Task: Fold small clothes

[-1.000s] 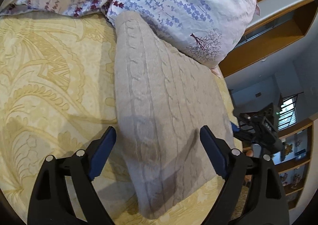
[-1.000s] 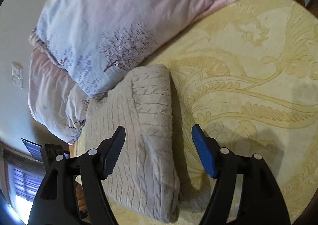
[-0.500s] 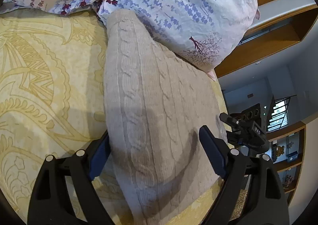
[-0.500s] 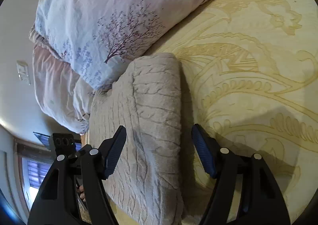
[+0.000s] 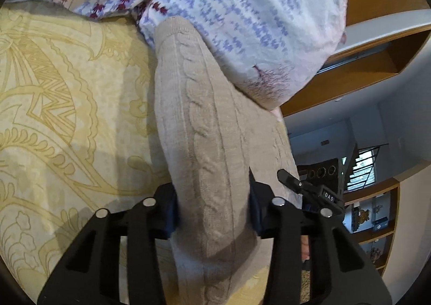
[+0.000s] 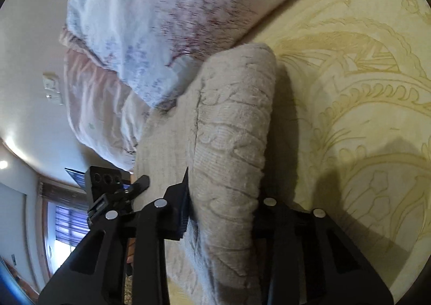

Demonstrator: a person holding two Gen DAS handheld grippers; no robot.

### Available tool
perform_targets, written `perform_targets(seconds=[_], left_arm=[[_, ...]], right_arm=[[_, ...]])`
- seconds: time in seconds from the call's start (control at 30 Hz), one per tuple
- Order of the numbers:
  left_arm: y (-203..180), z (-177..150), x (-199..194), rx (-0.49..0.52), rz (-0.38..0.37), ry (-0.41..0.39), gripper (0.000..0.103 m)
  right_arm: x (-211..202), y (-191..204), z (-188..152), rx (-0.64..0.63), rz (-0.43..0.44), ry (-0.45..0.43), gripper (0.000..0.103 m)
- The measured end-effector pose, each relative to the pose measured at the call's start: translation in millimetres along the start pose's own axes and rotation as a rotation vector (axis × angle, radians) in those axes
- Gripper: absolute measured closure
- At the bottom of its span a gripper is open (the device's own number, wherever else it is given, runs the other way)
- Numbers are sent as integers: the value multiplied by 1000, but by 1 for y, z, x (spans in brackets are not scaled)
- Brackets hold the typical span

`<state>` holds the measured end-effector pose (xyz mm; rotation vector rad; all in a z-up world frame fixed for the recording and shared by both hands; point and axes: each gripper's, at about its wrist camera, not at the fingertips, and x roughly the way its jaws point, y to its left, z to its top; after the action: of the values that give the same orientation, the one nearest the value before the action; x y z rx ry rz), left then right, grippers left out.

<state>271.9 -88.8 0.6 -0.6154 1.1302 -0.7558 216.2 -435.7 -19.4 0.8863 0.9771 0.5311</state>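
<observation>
Left wrist view: folded beige cable-knit sweater (image 5: pixel 204 143) lies on the yellow-patterned bed (image 5: pixel 67 116), far end touching a floral pillow (image 5: pixel 242 21). Folding looks mostly done w/ the knit already doubled into a thick bundle; prob. left: a last fold or carrying it off. Left hand-held gripper (image 5: pixel 212 210) clamps one long folded edge, fingers pressed into the knit. Right hand-held gripper (image 6: pixel 223 213) pinches the opposite rolled edge in the right wrist view. Both reach in low, facing each other across the sweater.

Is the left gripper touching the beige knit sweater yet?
Touching. The left wrist view shows the left gripper with both pads pressed into the bunched sweater edge, no gap either side.
</observation>
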Motion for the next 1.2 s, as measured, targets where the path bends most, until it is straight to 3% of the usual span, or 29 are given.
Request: perform_targets(seconds=[0.3, 0.47, 0.6, 0.7, 0.8, 0.9, 1.0, 1.1, 1.13, 1.17, 1.2], left_arm=[[-5, -14, -64, 69, -14, -48, 65], [13, -17, -121, 94, 68, -113, 64], [52, -12, -152, 32, 151, -151, 62], [88, -8, -153, -38, 275, -172, 58], [113, -11, -149, -116, 223, -183, 49], [99, -13, -156, -57, 293, -209, 45], [79, -23, -169, 22, 358, -264, 37], [59, -33, -176, 87, 393, -305, 29], [53, -35, -175, 102, 401, -308, 28], [50, -40, -176, 114, 410, -310, 26], [48, -45, -177, 125, 418, -313, 25]], right_arm=[[10, 68, -30, -155, 17, 5, 74], [52, 116, -41, -307, 13, 3, 75], [98, 132, -47, -369, -21, -2, 75], [136, 120, -48, -337, -140, 38, 73], [143, 108, -47, -275, -149, 42, 65], [126, 106, -42, -242, -154, 25, 59], [106, 106, -35, -222, -139, -39, 58], [101, 102, -30, -195, -126, -44, 58], [104, 103, -30, -198, -124, -38, 59], [108, 104, -32, -216, -127, -26, 65], [111, 108, -34, -239, -131, -30, 84]])
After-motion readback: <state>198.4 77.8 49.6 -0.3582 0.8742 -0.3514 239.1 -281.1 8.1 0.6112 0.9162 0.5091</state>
